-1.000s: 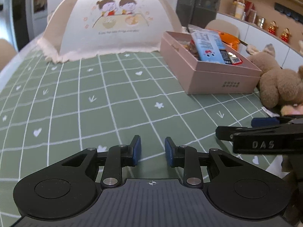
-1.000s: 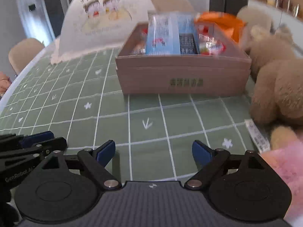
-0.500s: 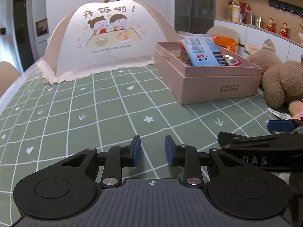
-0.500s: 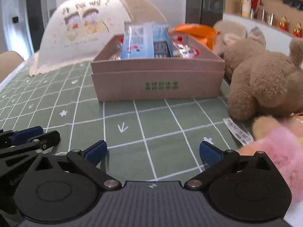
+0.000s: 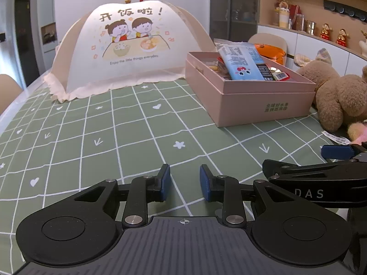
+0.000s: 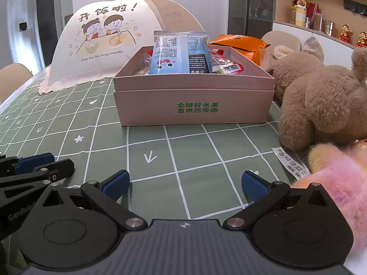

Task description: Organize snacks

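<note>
On checked cloth (image 6: 195,151): matte cardboard box (image 6: 195,100) (glossy packets (image 6: 181,55) inside); left gripper (image 5: 184,182) narrowly parted, right gripper (image 6: 185,183) spread, both empty.

A dome food cover (image 5: 128,45) sits at the far side of the green checked table (image 5: 114,137); a brown teddy (image 6: 321,100) slumps near a pink plush (image 6: 339,178).

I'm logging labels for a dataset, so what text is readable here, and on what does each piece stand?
"开饭啦!" and "Enjoy the little things everyday": food cover.
"全球好水果 直供百果园": pink box front.
"DAS": right gripper, seen from the left wrist.
"GenRobot", cut off: left gripper, seen from the right wrist.
Blue snack packet print and plush toy care tag: too small to read.
</note>
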